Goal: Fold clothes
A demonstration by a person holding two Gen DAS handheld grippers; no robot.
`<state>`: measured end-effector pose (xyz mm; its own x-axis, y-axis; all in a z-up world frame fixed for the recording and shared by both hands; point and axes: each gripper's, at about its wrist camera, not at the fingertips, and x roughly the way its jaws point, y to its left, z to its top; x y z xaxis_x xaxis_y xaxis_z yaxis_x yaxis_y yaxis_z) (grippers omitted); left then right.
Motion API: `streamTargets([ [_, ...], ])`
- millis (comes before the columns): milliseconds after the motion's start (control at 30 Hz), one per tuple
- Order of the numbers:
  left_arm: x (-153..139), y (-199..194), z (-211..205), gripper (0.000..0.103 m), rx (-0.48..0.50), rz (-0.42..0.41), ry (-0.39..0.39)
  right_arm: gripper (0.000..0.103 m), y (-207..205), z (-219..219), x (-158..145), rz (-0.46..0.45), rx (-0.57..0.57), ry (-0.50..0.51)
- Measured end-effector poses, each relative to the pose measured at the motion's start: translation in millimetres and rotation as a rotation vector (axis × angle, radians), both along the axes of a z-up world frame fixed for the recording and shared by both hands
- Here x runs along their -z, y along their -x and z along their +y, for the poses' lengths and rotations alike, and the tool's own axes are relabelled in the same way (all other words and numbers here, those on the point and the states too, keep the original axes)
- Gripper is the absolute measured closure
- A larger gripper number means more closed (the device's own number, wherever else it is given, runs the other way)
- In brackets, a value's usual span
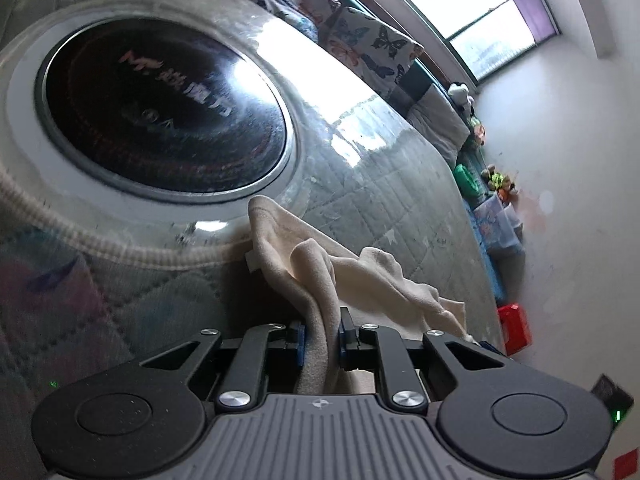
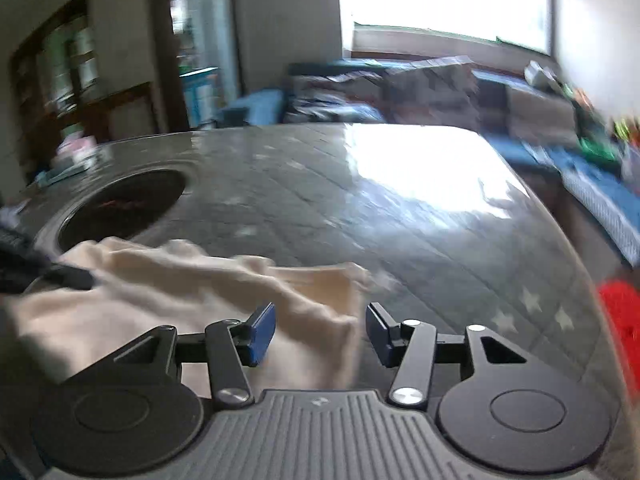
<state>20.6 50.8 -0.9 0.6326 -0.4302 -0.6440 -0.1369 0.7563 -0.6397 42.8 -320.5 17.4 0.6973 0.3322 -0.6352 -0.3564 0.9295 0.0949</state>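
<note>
1. We see a cream garment [image 1: 320,272] rumpled on the glossy grey table [image 1: 400,208], near its front edge.
2. Our left gripper [image 1: 322,340] pinches a fold of it between its blue pads.
3. Only the right wrist view shows the right gripper [image 2: 320,332], jaws parted, nothing gripped, over the garment's edge.
4. Only the left view shows blurred, unreadable writing on the round dark inset [image 1: 160,112].

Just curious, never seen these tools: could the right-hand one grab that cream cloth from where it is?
Probably yes. The right gripper is open, right over the cream cloth, nothing between them. The left gripper already pinches another fold.
</note>
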Motion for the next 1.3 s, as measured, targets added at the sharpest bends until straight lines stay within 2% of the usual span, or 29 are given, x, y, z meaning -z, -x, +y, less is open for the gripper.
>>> streamTargets([
  [100, -2.2, -3.4, -2.6, 0.087, 0.024, -0.008, -0.034, 0.052, -9.7, -13.0, 13.9, 0.064, 0.037, -0.088],
  [167, -3.8, -5.7, -3.6, 0.087, 0.041, -0.019, -0.058, 0.055, -6.3, -14.0, 16.5, 0.058, 0.031, -0.108],
  [200, -4.4, -7.1, -4.6, 0.087, 0.049, -0.022, -0.07, 0.06, -4.7, -12.8, 16.3, 0.056, 0.023, -0.11],
  [233, -5.1, -9.3, -6.4, 0.088, 0.057, -0.026, -0.084, 0.074, -2.4, -11.3, 15.9, 0.059, 0.012, -0.12],
  [267, -7.5, -11.6, -8.7, 0.088, 0.068, -0.033, -0.1, 0.081, -1.5, -9.9, 15.8, 0.059, 0.004, -0.124],
  [367, -17.0, -21.1, -18.3, 0.089, 0.106, -0.058, -0.144, 0.09, 7.9, -13.3, 9.8, 0.041, 0.003, -0.143],
  [600, -36.4, -59.2, -59.8, 0.09, 0.224, -0.123, -0.191, 0.092, 16.7, -44.3, -23.7, -0.065, 0.071, -0.147],
  [967, -33.4, -126.4, -158.1, 0.09, 0.367, -0.17, -0.194, 0.092, -12.0, -112.6, -49.5, -0.152, 0.252, -0.036],
  [1133, -17.8, -146.6, -189.1, 0.085, 0.404, -0.137, -0.207, 0.089, -31.7, -136.0, -40.5, -0.109, 0.338, 0.033],
  [1200, -14.9, -147.8, -193.6, 0.083, 0.398, -0.133, -0.257, 0.083, -37.2, -144.5, -30.1, -0.073, 0.378, 0.053],
  [1300, -15.7, -149.4, -192.7, 0.076, 0.41, -0.149, -0.302, 0.083, -37.5, -150.4, -25.5, -0.06, 0.404, 0.055],
])
